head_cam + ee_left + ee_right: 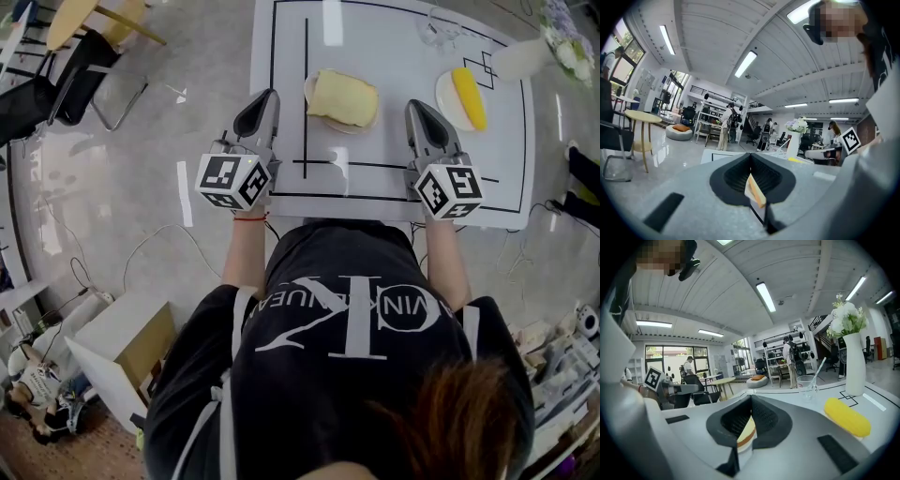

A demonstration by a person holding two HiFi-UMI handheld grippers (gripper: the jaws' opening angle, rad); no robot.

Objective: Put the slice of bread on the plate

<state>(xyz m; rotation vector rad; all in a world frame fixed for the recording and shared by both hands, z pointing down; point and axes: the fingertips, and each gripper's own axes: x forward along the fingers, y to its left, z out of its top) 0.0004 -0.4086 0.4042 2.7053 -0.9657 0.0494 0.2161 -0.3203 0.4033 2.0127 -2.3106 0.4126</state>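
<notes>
Overhead, a big open workroom: glossy grey floor (187, 56), a chair (75, 80) and a round wooden table (70, 21) off to the left. White desk (394, 56) marked with black lines; near its far edge a drinking glass (439, 28), at the far right corner a vase of flowers (855, 366), by the right edge a corn cob (469, 97) on its own dish (442, 94). Slice of bread (343, 97) flat on the plate (308, 94) mid-desk, between both grippers and clear of each. Left gripper (269, 94) at the left edge, right gripper (415, 106) nearer the front edge: both pairs of jaws pressed together, holding nothing.
</notes>
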